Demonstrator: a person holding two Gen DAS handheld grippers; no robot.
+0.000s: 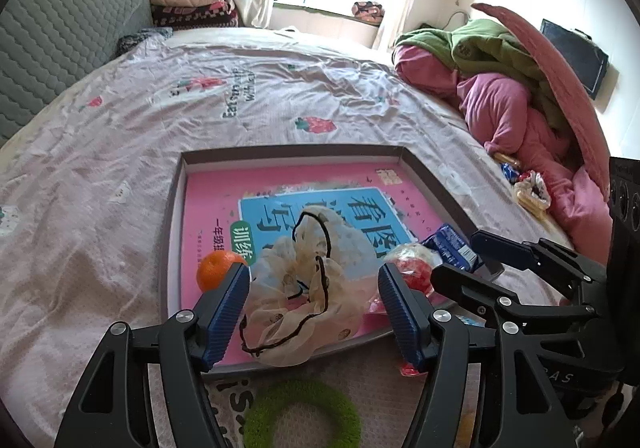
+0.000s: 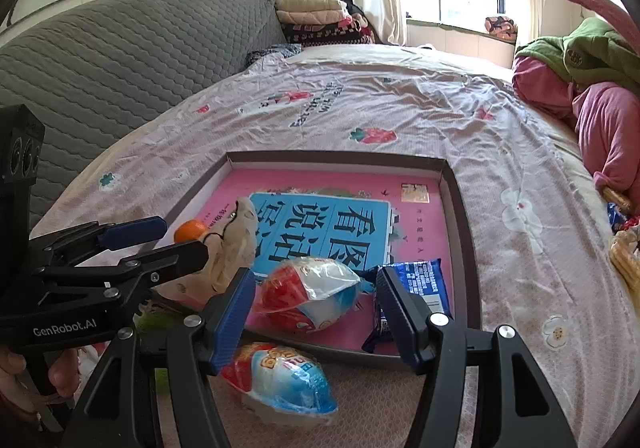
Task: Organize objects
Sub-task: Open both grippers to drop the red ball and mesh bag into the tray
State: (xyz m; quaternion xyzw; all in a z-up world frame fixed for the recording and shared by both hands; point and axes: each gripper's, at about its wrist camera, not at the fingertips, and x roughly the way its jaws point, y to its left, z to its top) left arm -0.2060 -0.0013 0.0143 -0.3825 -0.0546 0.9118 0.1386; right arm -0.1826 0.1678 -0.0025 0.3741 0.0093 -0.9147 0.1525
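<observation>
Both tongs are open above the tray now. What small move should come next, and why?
Probably lower the right tongs toward the egg-shaped snack pack that lies on the bedsheet just outside the tray. A like pack, the orange and the cloth pouch already lie inside, and the right tongs hold nothing.

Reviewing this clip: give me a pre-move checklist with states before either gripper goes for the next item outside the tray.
1. Left gripper jaws empty: ok, open above the cream drawstring pouch.
2. Right gripper jaws empty: ok, open.
3. Red-and-blue wrapped snack inside the shallow grey tray: ok.
4. Second wrapped snack in tray: not ok, lies on the bedsheet.
5. Fuzzy green ring in tray: not ok.
6. Small orange fruit stable: cannot tell.
</observation>
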